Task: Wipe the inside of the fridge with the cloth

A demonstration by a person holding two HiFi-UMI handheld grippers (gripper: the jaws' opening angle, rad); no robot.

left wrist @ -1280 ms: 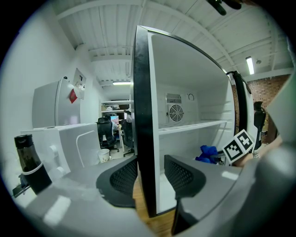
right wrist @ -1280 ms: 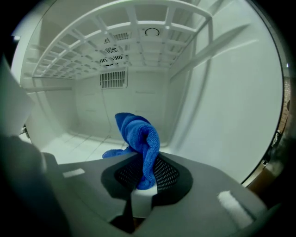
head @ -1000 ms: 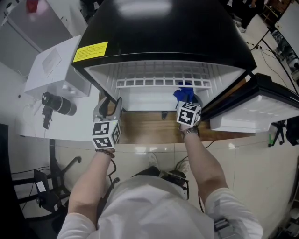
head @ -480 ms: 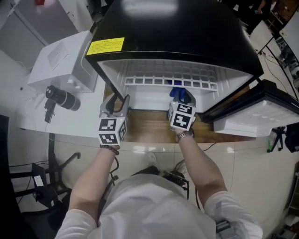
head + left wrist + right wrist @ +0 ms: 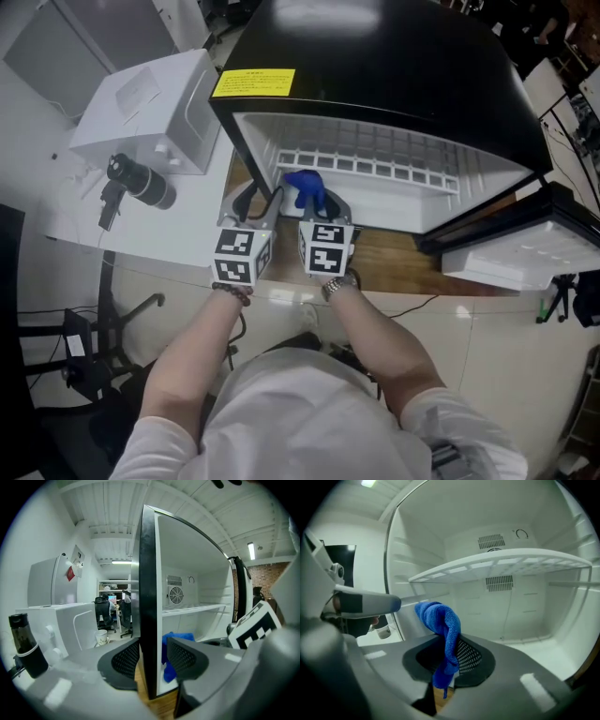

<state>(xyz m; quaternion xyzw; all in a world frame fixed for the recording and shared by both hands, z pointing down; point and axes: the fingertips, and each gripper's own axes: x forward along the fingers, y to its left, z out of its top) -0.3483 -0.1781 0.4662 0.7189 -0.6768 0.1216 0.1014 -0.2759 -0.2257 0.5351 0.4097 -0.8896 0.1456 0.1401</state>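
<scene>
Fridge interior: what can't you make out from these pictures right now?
- Head view: the fridge top hides most of the interior.
- Right gripper view: the right gripper cuts off the near part of the floor. Whether the cloth touches any wall is unclear.
- Left gripper view: the left wall stands between the left gripper's jaws. Whether the pads press on it is unclear.

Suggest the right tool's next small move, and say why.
Probably lower the right tool until the blue cloth pinched in it presses the fridge floor: the cloth stands near the left inner wall, apparently off every surface, with most of the floor stretching to its right.
</scene>
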